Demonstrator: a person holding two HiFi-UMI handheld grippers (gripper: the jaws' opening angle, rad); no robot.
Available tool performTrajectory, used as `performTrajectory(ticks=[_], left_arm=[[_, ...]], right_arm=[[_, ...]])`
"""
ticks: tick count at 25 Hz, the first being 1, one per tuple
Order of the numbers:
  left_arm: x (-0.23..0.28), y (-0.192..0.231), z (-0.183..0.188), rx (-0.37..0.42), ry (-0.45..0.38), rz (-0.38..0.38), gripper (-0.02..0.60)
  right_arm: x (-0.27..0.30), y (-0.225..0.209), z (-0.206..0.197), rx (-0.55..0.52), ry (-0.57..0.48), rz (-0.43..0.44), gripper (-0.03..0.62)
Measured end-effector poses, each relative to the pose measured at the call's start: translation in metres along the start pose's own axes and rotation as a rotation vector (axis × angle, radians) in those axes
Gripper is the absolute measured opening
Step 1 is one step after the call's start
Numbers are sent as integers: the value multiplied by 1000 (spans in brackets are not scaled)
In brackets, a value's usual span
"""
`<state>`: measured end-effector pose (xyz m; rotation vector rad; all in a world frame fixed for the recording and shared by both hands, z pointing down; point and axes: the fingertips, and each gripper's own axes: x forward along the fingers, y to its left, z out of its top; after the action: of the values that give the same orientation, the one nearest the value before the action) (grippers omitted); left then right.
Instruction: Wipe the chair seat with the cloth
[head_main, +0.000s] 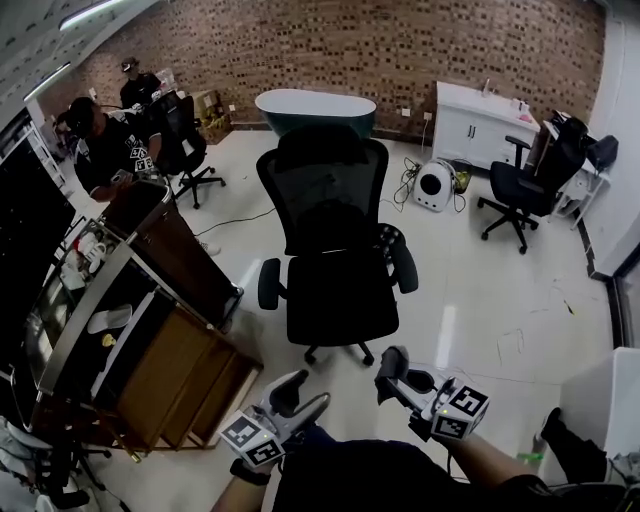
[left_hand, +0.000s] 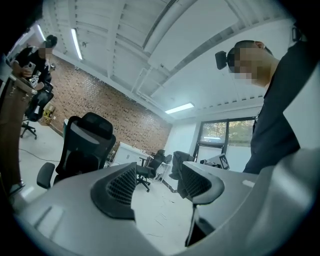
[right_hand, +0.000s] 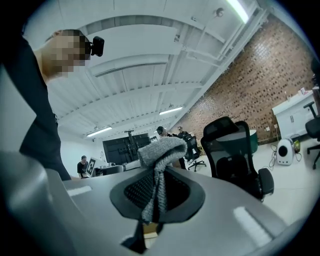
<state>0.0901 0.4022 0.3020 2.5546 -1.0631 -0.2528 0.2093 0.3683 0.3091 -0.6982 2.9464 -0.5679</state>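
Observation:
A black mesh-back office chair stands mid-floor ahead of me, its black seat (head_main: 340, 295) bare. Both grippers hover short of it, low in the head view. My right gripper (head_main: 392, 368) is shut on a grey knitted cloth (right_hand: 159, 151), which bunches above the pinched jaws and hangs down between them; the right gripper (right_hand: 156, 195) points up, with the chair (right_hand: 235, 150) off to its right. My left gripper (head_main: 292, 392) is open with nothing between its jaws. In the left gripper view the left gripper (left_hand: 157, 176) points past the chair (left_hand: 82, 145), which is at its left.
A wooden counter and cabinet (head_main: 170, 350) crowd the left side close to the chair. A second black chair (head_main: 525, 190), a white cabinet (head_main: 480, 125), a round white appliance (head_main: 433, 185) and a tub (head_main: 315, 105) line the far brick wall. People sit at far left (head_main: 105, 145).

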Motion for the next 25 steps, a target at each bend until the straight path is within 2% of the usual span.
performTrajectory(ticks=[7, 12, 19, 25], left_arm=[[21, 12, -1, 12, 11, -7, 308], [38, 41, 8, -4, 8, -27, 308], [75, 125, 32, -19, 30, -77, 308], [96, 221, 63, -55, 59, -133, 308]], right_arm=[[7, -18, 2, -6, -6, 6, 28], [30, -33, 10, -12, -5, -6, 28], [104, -82, 26, -19, 6, -40, 28], [201, -132, 43, 4, 23, -81, 28]])
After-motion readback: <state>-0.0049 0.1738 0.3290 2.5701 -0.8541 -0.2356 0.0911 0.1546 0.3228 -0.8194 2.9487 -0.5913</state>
